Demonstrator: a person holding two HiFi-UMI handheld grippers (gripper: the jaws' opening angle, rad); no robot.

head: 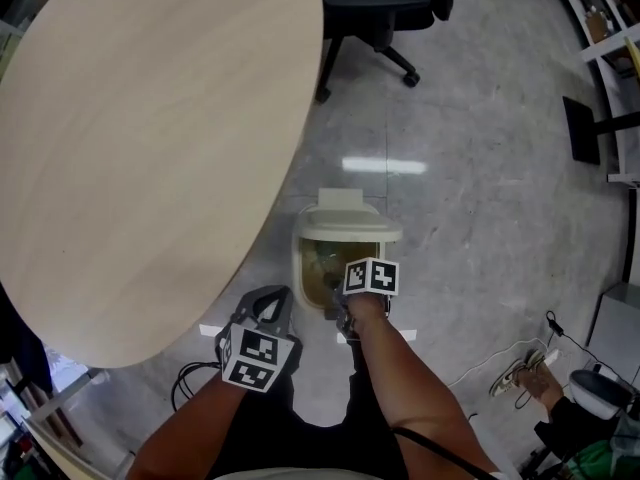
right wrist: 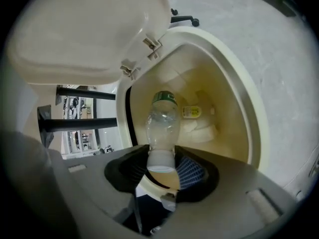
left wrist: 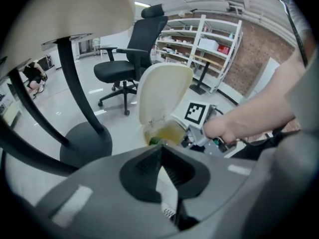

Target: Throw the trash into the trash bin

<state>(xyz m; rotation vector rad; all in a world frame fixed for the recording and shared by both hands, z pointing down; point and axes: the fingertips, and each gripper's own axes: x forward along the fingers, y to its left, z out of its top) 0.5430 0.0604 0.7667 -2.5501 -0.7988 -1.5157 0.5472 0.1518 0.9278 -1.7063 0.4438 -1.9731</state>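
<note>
Right gripper [right wrist: 162, 166], jaws half-closed on the base end of a clear plastic bottle [right wrist: 162, 126], poised over the open trash bin [right wrist: 249, 113]. Left gripper [left wrist: 160, 156], jaw tips together with nothing between them, hangs at seven o'clock in the head view, beside the bin and apart from it.

Round table [head: 150, 148] fills ten o'clock of the head view. An office chair [head: 375, 8] stands at twelve o'clock, well apart from the work.

Bin stands on the floor at the centre of the head view, just beside the table's edge. Its lid [right wrist: 84, 29] is tipped back and occupies eleven o'clock in the right gripper view, so the mouth is fully exposed.

Bottle lies along the jaw line. Its green cap [right wrist: 164, 97] points to twelve o'clock, into the cavity and inside the rim. A small labelled item [right wrist: 192, 112] and white paper [right wrist: 199, 131] rest on the bin floor at one o'clock of the cap.

Step in hand appears to be the release. The bottle already seems centred over the opening, so opening the jaws fully in one motion should let it slide down cap first. The main risk is probably the base end catching on the near rim. A steep downward tilt and a clear gap from the lid hinge at eleven o'clock should prevent that.
</note>
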